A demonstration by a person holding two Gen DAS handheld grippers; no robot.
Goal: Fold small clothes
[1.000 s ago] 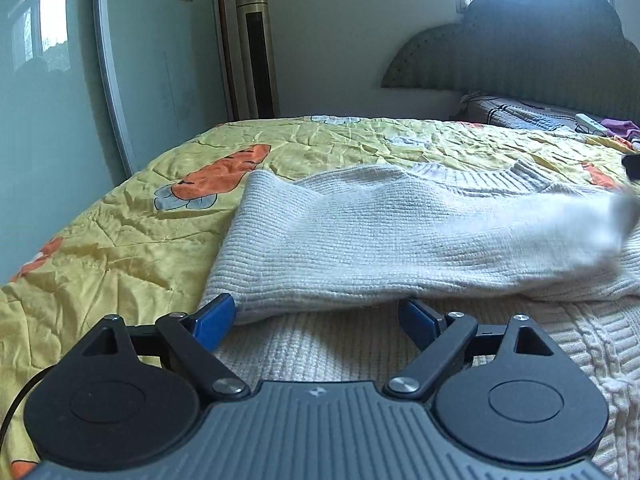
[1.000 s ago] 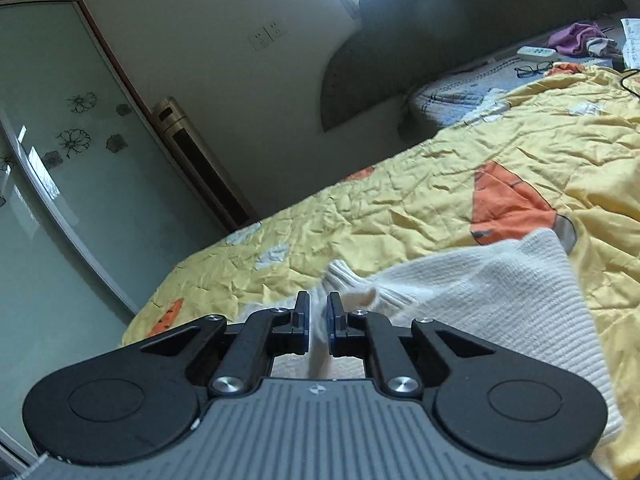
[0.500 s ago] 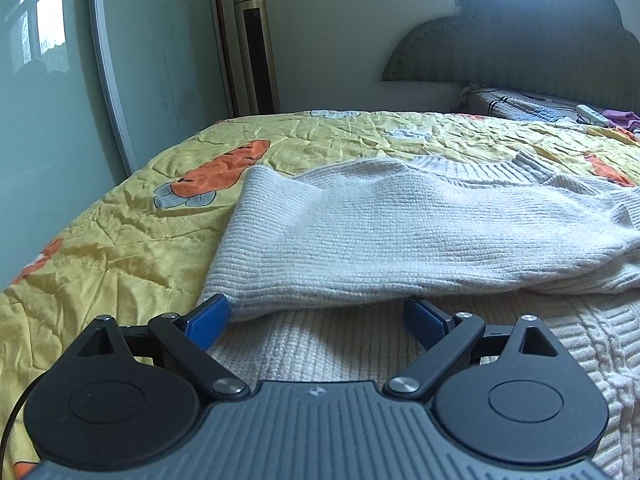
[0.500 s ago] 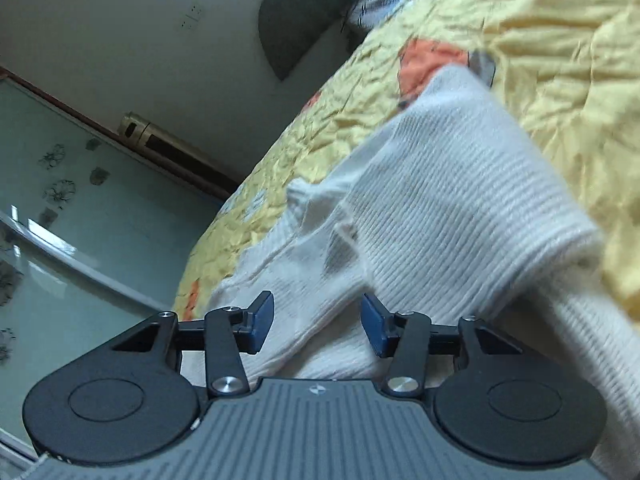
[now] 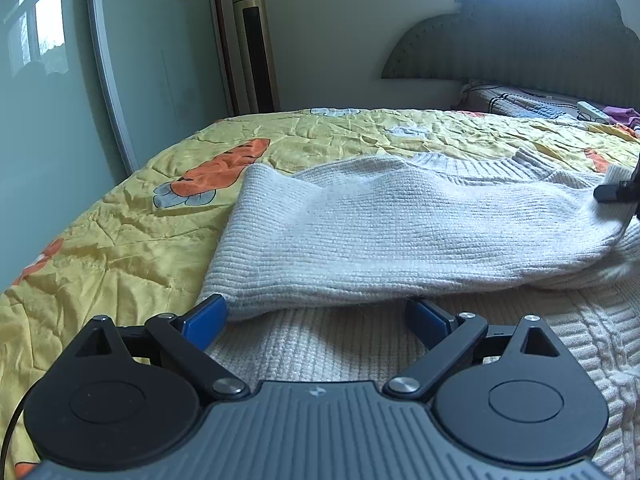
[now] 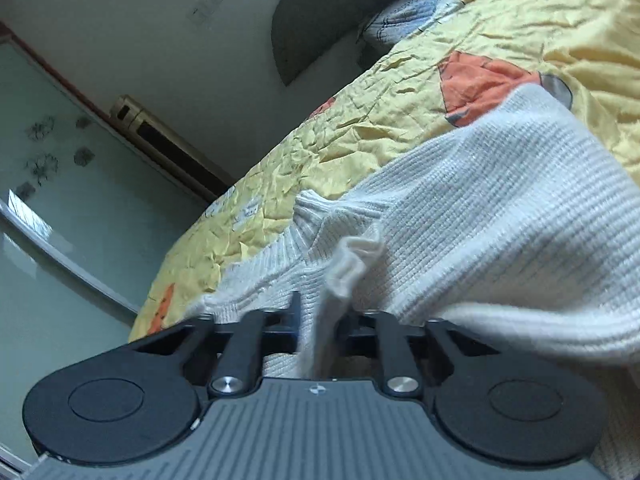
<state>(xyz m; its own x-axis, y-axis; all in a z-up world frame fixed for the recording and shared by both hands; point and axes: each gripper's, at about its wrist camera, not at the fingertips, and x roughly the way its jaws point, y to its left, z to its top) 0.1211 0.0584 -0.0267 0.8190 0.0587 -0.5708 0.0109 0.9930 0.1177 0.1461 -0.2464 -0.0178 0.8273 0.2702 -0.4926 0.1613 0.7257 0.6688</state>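
Ribbed cream sweater (image 6: pixel 500 216) on crinkled quilt (image 6: pixel 400 92)

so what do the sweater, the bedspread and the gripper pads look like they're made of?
Sweater: soft ribbed knit, wool or acrylic by the fuzzy surface; can't tell which.
Bedspread: thin woven fabric with slight sheen, finely creased, printed carrots; likely polyester or cotton.
Left gripper pads: smooth matte blue, probably rubber or plastic.

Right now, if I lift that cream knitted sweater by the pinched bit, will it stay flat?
Probably not. The cream knitted sweater already bunches between the right gripper fingers, so it looks floppy. The left gripper is open, so the rest will likely drag across the yellow quilt.
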